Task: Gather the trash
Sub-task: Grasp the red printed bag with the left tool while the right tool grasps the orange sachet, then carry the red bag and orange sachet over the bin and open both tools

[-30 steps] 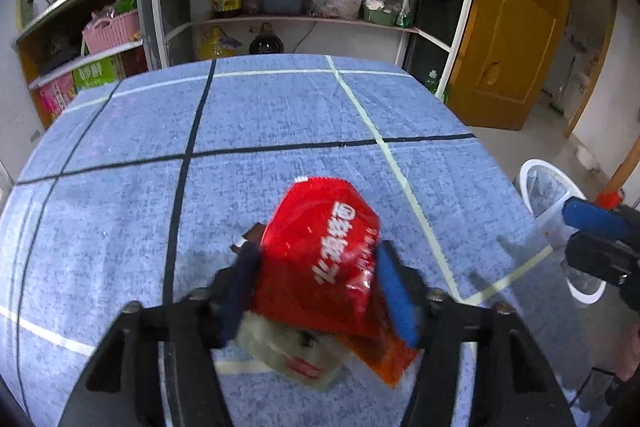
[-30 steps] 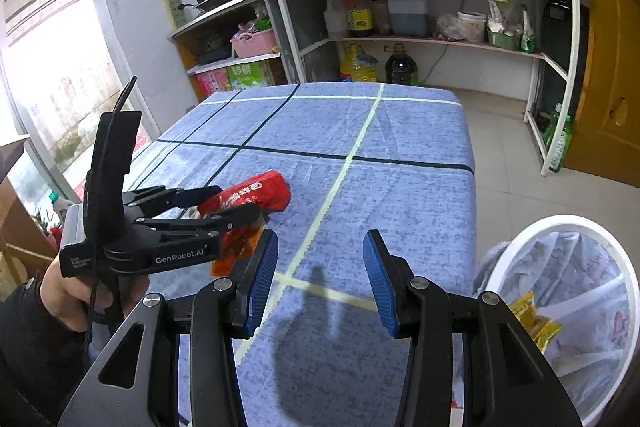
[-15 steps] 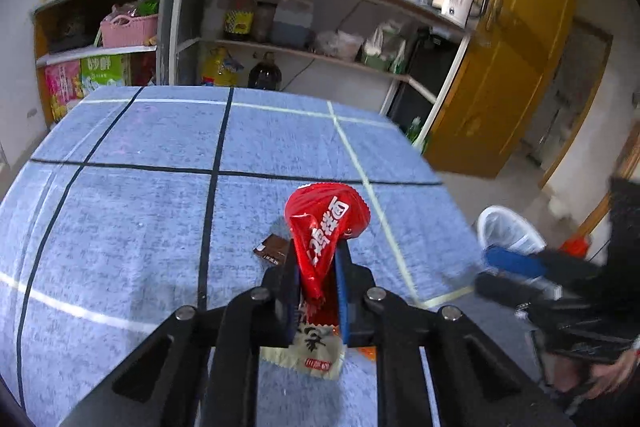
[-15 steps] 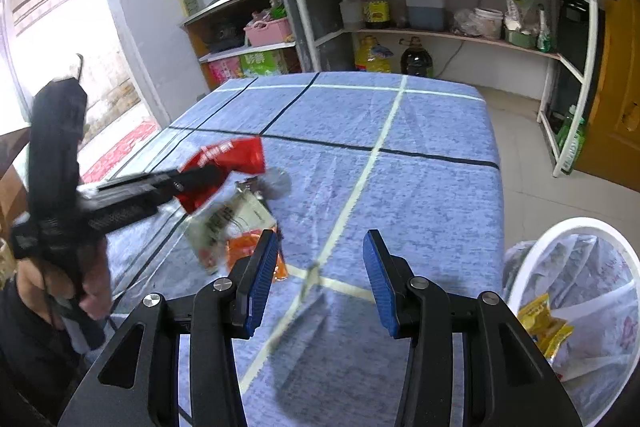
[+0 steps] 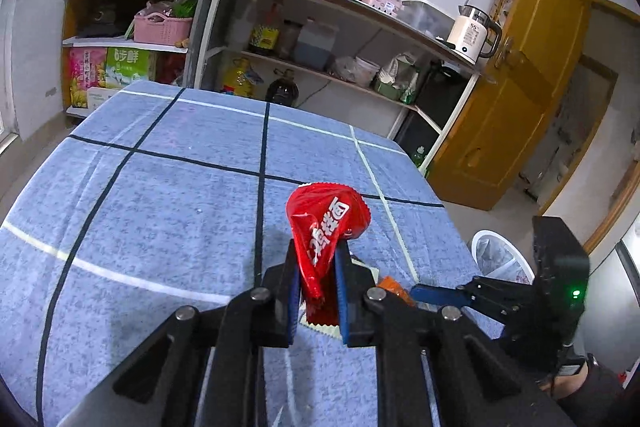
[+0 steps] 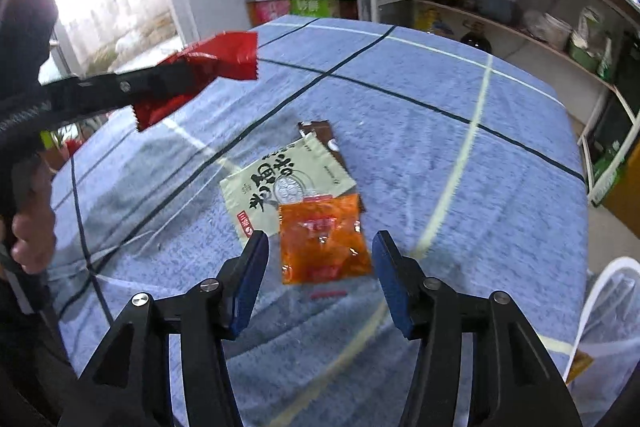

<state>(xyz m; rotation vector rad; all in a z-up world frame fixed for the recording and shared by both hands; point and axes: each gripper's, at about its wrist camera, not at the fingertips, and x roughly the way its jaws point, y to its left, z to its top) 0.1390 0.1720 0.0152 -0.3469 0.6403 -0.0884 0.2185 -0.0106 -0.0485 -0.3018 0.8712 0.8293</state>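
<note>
Lifted clear of the table (image 5: 168,195) now: red wrapper (image 5: 326,227), half a second ago low over the pile, a second ago only loosely bracketed by wide fingers. Clamped flat in the left gripper (image 5: 318,291), pads pressed tight on the lower half, crinkled top fanning out above. From the right wrist view, same red wrapper (image 6: 208,67) held well above the blue cloth near the left edge. One piece secured, then; probably next a carry to the white mesh bin (image 5: 500,259) on the floor off the table's right edge. Right gripper (image 6: 320,279) moved in over the remaining litter, fingers spread wide and gripping nothing, straddling the orange sachet (image 6: 322,239). Orange sachet: translucent, glossy, soft and lumpy, likely slippery. Under its far edge, pale green packet (image 6: 280,183): flat, matte, printed, serrated edges. Beneath both, a brown wrapper (image 6: 320,133), only corners showing. Cloth: nubbly towelling, dark and pale taped lines. Three pieces left near the middle of the table.
</note>
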